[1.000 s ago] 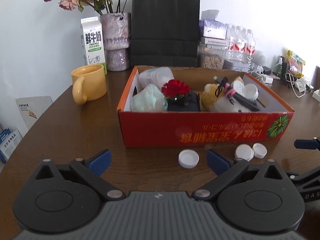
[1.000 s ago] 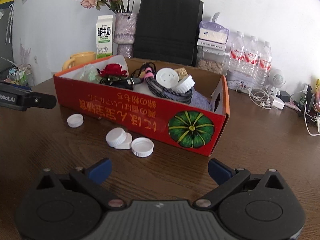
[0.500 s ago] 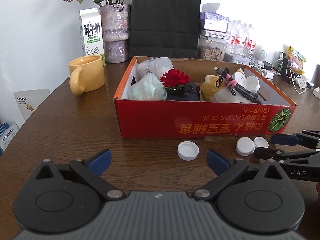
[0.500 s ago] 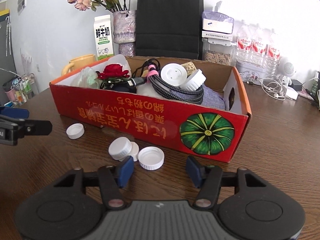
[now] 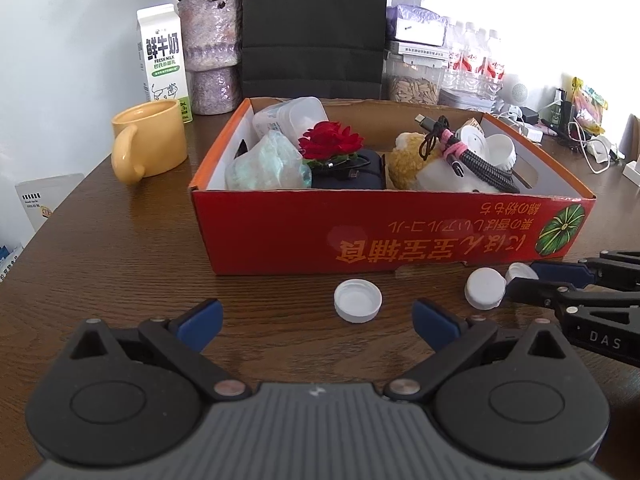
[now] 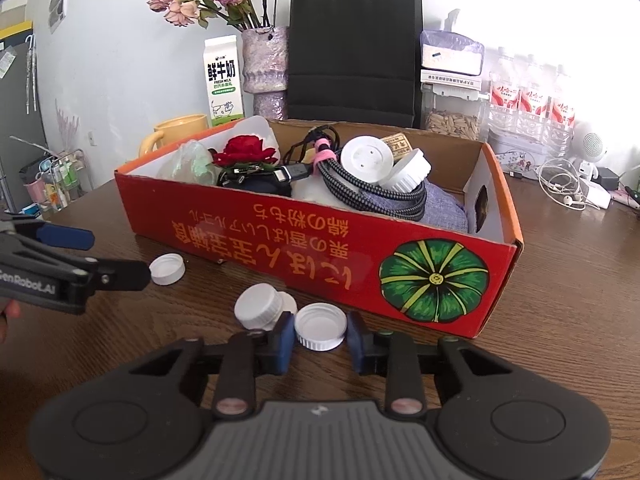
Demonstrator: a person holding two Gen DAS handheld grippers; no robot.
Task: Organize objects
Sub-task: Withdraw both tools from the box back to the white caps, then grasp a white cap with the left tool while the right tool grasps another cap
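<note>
A red cardboard box (image 5: pixel 400 236) (image 6: pixel 280 240) holds a red flower, cables, white lids and other items. Several white caps lie on the table in front of it. My right gripper (image 6: pixel 320 340) has its jaws closed around one upturned white cap (image 6: pixel 320 326); beside it lies another cap (image 6: pixel 258 306) stacked on a third. My left gripper (image 5: pixel 316 320) is open, with a single upturned cap (image 5: pixel 357 300) just ahead between its fingers. In the left wrist view the right gripper (image 5: pixel 532 278) reaches in beside the stacked caps (image 5: pixel 484 289).
A yellow mug (image 5: pixel 150 144), milk carton (image 5: pixel 164 60), flower vase (image 5: pixel 210 52), black paper bag (image 5: pixel 316 28), seed jar and water bottles (image 6: pixel 532 100) stand behind the box. Cables and chargers (image 6: pixel 572 188) lie at the right on the brown table (image 5: pixel 120 248).
My right gripper moved forward to the caps and narrowed its jaws around one white cap. My left gripper moved slightly closer to the single cap, still open.
</note>
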